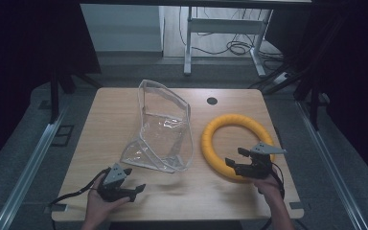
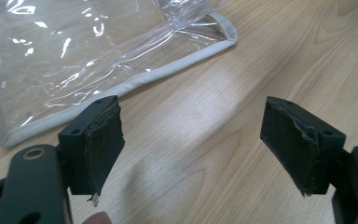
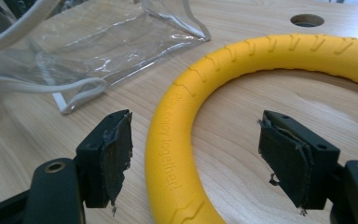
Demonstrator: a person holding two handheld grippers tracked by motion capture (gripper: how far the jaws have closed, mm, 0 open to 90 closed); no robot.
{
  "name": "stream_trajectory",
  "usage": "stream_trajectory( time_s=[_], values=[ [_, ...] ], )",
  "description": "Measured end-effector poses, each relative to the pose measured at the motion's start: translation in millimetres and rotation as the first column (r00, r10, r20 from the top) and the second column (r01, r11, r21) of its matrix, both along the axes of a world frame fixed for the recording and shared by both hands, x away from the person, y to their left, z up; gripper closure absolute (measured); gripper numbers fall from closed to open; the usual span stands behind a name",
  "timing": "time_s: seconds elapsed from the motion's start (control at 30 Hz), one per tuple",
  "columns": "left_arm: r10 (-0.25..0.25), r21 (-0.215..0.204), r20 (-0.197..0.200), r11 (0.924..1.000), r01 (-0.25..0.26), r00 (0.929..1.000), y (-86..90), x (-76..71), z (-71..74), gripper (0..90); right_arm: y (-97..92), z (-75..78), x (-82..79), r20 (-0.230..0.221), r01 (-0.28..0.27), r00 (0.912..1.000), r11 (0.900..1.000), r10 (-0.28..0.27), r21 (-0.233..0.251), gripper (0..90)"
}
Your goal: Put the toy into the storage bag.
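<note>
Two pairs of fingers standing wide, holding nothing. R gripper [image 3: 193, 158] straddling near rim of yellow ribbed foam ring [image 3: 261, 60]; L gripper [image 2: 191, 144] approaching clear plastic bag [image 2: 74, 60] w/ white piping, just short.

The left claw [image 2: 193, 151] looks along its 2 black jaws, which rise from the bottom edge and stand wide apart with nothing but bare wood between them. Their dark pads [image 2: 103, 151] are worn and frayed at the edges. Beyond the jaws lies a clear plastic bag [image 2: 74, 51] with a pale grey piped border, flat on the light wooden surface [image 2: 270, 56], its crinkled film catching glints of light. The bag's edge runs just past the tip of the jaw at left. A fingertip [image 2: 95, 218] peeks in at the bottom.
</note>
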State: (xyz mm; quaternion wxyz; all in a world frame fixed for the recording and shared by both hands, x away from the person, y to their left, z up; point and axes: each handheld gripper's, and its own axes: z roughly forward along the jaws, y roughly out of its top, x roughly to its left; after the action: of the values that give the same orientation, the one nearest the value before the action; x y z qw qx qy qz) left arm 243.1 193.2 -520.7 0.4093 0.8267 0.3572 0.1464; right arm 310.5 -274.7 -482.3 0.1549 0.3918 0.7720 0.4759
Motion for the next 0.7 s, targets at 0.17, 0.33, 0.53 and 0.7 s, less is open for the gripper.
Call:
stream_trajectory(
  time_s=[0.17, 0.33, 0.53, 0.7],
  values=[
    [-0.008, 0.004, -0.016, 1.0, 0.008, 0.9998, -2.7, 0.6, -3.0, 21.0, -1.9, -0.6, 0.6, -0.003, 0.022, 0.9997, 0.9997, -0.022, 0.009, 25.0],
    [-0.005, 0.0, -0.018, 1.0, 0.005, 0.9998, -1.6, 0.3, -1.5, 21.0, -4.7, -2.1, 1.6, -0.022, 0.023, 0.9995, 0.9995, -0.023, 0.022, 23.8],
    [-0.005, 0.023, -0.028, 0.9997, 0.006, 0.9996, -3.1, 1.2, -4.3, 20.9, -4.9, -2.2, 0.9, -0.018, 0.018, 0.9997, 0.9996, -0.018, 0.02, 26.1],
    [-0.005, 0.02, -0.028, 0.9998, 0.006, 0.9996, -2.7, 1.1, -3.7, 20.9, -4.4, -1.3, 0.4, -0.013, 0.018, 0.9998, 0.9997, -0.018, 0.015, 26.9]
  ],
)
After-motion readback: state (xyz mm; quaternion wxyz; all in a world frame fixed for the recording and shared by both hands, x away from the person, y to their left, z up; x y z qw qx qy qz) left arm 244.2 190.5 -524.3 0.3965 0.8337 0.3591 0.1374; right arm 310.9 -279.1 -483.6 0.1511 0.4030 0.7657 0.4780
